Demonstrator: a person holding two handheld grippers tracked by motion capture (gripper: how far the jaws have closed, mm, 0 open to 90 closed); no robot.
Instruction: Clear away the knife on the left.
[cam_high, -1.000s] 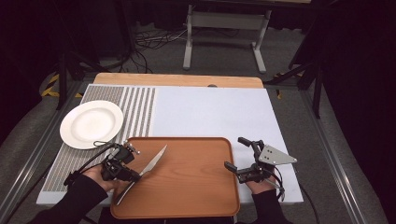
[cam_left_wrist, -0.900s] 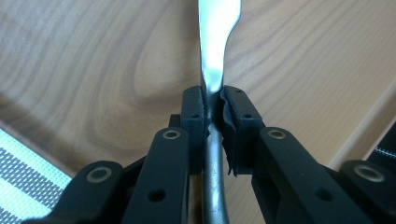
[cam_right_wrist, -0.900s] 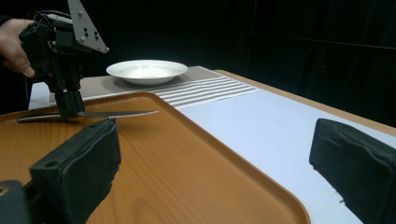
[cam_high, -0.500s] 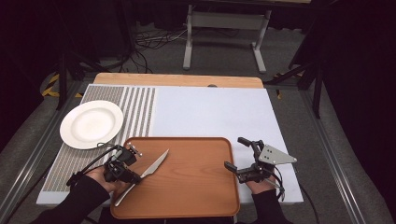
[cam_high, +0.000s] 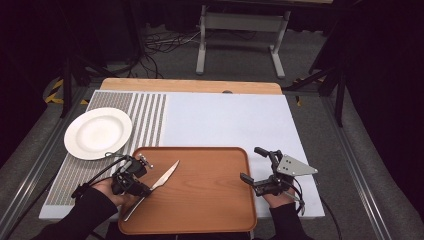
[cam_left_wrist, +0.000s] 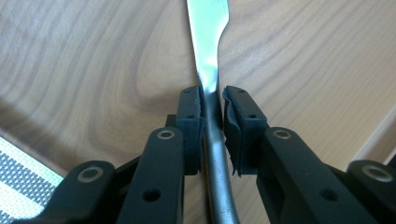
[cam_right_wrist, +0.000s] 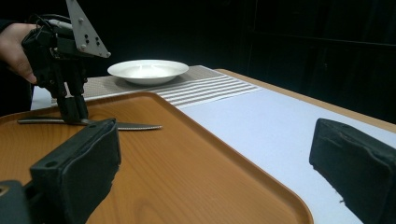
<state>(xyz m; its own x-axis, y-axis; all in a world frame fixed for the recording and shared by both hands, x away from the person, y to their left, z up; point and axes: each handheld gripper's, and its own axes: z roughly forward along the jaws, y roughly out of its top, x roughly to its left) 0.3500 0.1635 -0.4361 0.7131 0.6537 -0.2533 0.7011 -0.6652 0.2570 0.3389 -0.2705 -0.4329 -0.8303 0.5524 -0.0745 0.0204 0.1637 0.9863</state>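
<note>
1. The knife (cam_high: 152, 189) lies flat on the wooden tray (cam_high: 210, 200), at the tray's 9 o'clock side, blade tip toward 1 o'clock.
2. The left gripper (cam_high: 136, 183) stands over the knife's handle; its jaws have just been opening, and its pads (cam_left_wrist: 190, 112) sit either side of the metal neck, with a thin gap on the right.
3. The right gripper (cam_high: 252, 165) rests at the tray's 3 o'clock edge, its jaws spread wide with nothing between them.
4. A white plate (cam_high: 98, 133) sits at 11 o'clock from the tray, on the striped mat (cam_high: 150, 115).

left claw (cam_left_wrist: 213, 126) jaws, just opening, flank the knife (cam_left_wrist: 211, 60) on the tray (cam_left_wrist: 93, 65).
</note>
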